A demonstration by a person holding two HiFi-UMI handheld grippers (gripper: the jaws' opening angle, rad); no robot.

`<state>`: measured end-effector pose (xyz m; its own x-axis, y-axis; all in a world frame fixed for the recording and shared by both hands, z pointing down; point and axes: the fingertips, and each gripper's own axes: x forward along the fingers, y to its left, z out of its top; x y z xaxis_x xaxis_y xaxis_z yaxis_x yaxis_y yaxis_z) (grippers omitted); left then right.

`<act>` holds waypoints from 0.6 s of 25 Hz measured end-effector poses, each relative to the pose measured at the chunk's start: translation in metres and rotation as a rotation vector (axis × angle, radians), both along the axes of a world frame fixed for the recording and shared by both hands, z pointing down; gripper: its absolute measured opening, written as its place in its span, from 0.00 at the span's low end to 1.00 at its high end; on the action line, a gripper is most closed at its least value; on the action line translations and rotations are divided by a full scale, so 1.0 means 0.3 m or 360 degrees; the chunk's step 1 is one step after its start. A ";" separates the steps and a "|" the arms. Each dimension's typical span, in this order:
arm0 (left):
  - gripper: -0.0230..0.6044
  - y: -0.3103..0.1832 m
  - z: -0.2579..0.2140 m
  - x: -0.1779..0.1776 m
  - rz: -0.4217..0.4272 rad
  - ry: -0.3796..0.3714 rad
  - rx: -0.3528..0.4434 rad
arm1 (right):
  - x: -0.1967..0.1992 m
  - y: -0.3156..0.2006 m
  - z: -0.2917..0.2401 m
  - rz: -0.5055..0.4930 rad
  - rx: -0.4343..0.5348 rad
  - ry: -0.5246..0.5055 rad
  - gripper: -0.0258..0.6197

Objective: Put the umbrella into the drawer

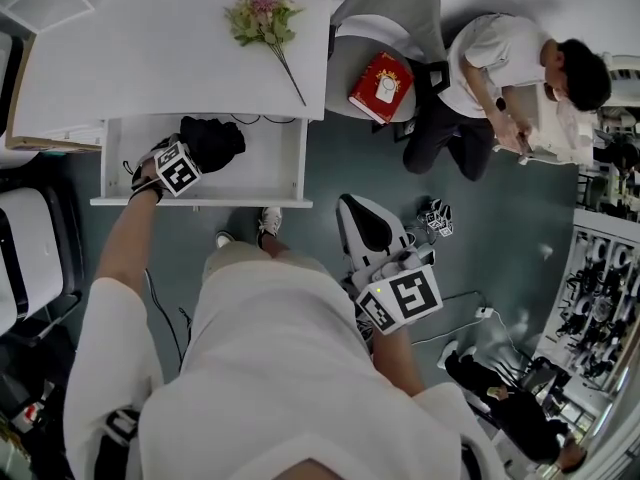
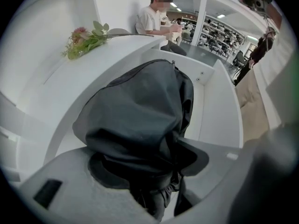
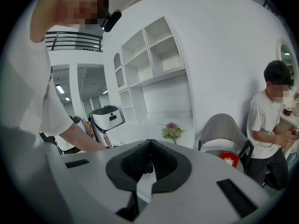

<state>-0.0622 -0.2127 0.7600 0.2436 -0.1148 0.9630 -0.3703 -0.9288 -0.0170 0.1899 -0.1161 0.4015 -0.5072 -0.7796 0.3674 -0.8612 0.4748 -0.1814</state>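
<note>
The folded black umbrella (image 1: pixel 214 140) hangs inside the open white drawer (image 1: pixel 270 173) under the desk. My left gripper (image 1: pixel 192 156) points steeply down into the drawer and is shut on the umbrella. In the left gripper view the dark fabric of the umbrella (image 2: pixel 140 120) bunches between the jaws of the left gripper (image 2: pixel 156 176), with the drawer (image 2: pixel 219 111) below it. My right gripper (image 1: pixel 358 218) hangs over the floor to the right of the drawer. In its own view the right gripper (image 3: pixel 149 143) is shut, pads touching, with nothing between them.
A bunch of flowers (image 1: pixel 262 18) lies on the white desk (image 1: pixel 150 58). A red book (image 1: pixel 380 86) rests on a grey chair, and a seated person (image 1: pixel 500 73) is beyond it. A white machine (image 1: pixel 20 258) stands at the left and shelving (image 1: pixel 600 298) at the right.
</note>
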 end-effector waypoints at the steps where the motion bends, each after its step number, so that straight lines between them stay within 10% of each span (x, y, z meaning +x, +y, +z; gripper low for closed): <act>1: 0.47 -0.002 0.006 0.000 -0.0008 -0.0006 -0.0005 | 0.002 0.000 0.003 0.0003 -0.0005 -0.0001 0.04; 15: 0.48 -0.036 0.087 0.005 -0.0009 -0.0066 -0.0035 | -0.018 -0.023 0.051 0.0009 -0.0084 0.0005 0.04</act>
<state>-0.0606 -0.2235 0.7861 0.2030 -0.0950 0.9745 -0.3749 -0.9270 -0.0123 0.1843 -0.1229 0.4167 -0.5018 -0.7619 0.4096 -0.8643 0.4599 -0.2034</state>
